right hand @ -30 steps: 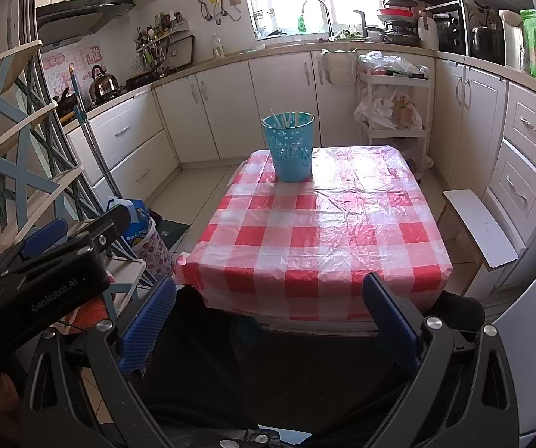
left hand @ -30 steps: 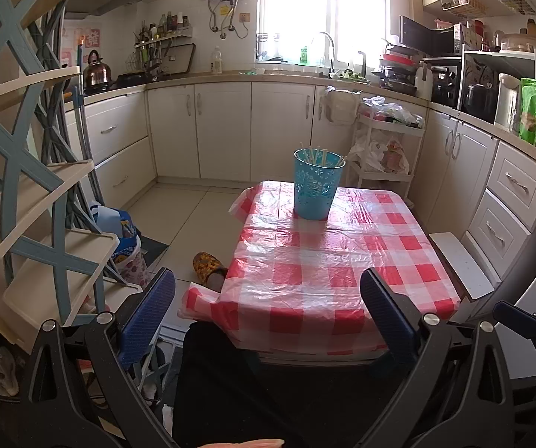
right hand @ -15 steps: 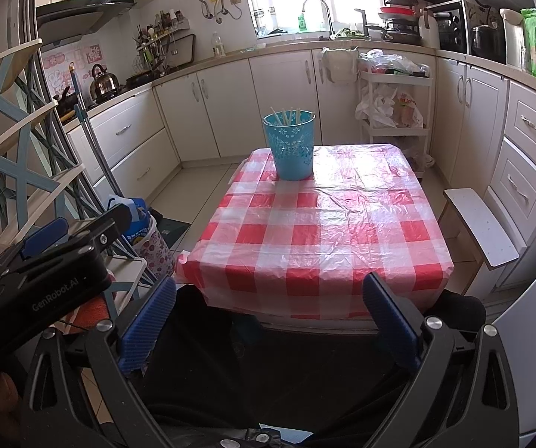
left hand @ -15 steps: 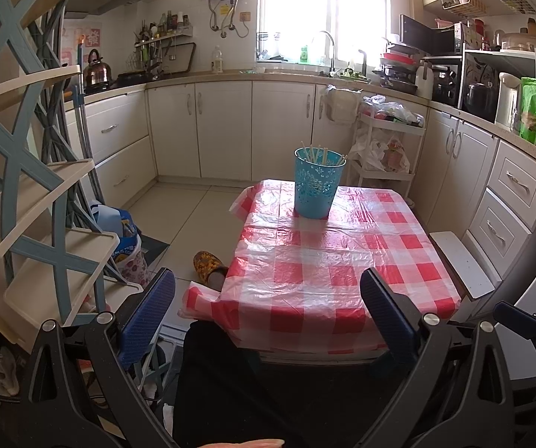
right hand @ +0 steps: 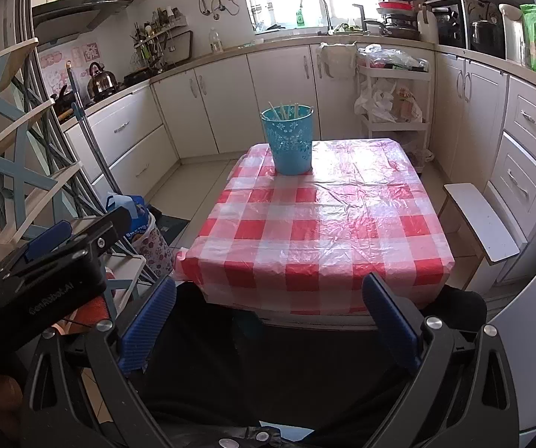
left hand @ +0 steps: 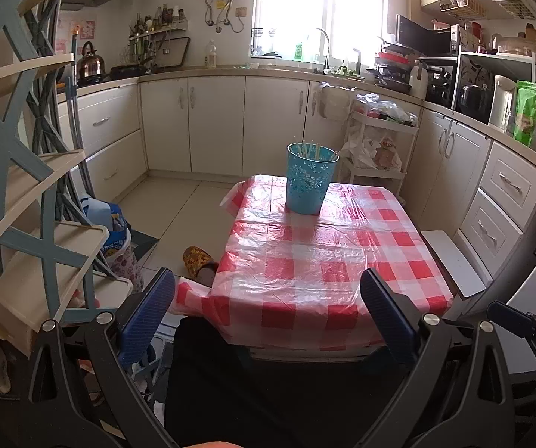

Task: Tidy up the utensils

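Note:
A blue perforated holder [left hand: 310, 179] stands at the far end of a table with a red-and-white checked cloth [left hand: 324, 257]. Several pale chopsticks [left hand: 310, 149] stand upright in it. It also shows in the right wrist view [right hand: 289, 140]. My left gripper [left hand: 268, 310] is open and empty, held in front of the table's near edge. My right gripper [right hand: 268, 317] is open and empty, also short of the near edge. The left gripper's body [right hand: 43, 272] shows at the left of the right wrist view.
A blue-and-cream shelf rack [left hand: 25, 186] stands at the left. A slipper [left hand: 197, 259] and bags [left hand: 118, 239] lie on the floor left of the table. A white stool [right hand: 480, 220] stands at its right. Kitchen cabinets [left hand: 211, 123] run behind.
Both views have shifted only slightly. The right gripper has drawn a little back from the table. Both grippers stay open and empty.

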The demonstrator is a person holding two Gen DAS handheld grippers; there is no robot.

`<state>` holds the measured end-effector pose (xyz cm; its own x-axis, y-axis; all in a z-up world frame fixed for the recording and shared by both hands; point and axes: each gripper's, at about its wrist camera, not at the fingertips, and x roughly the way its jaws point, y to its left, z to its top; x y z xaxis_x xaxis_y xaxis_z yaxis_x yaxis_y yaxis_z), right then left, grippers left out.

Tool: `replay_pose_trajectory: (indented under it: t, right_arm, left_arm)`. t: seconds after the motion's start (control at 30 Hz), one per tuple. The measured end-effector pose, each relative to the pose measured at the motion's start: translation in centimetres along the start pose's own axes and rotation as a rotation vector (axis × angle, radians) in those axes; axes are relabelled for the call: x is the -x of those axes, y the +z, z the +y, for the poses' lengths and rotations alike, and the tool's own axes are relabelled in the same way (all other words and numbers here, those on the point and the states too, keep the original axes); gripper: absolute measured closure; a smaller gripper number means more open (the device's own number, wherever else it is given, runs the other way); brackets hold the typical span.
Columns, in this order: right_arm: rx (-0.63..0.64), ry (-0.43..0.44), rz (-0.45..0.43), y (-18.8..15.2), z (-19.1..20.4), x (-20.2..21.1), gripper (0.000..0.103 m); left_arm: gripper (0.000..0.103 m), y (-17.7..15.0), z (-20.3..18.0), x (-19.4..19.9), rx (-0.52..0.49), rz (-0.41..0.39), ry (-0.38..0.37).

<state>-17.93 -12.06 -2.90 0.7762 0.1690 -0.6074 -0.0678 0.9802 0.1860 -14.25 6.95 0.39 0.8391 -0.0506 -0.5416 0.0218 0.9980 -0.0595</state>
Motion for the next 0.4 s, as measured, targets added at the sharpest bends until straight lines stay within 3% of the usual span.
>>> replay_pose_trajectory:
  t: [0.17, 0.4]
  right_arm:
    - [0.03, -0.026, -0.036, 0.47, -0.05, 0.89, 0.007]
    - [0.032, -0.025, -0.038, 0.67, -0.47, 1.12, 0.007]
  left_arm:
    - [0.008, 0.13, -0.06, 0.52, -0.008, -0.037, 0.048]
    - [0.008, 0.33, 0.0, 0.45, 0.002, -0.02, 0.072]
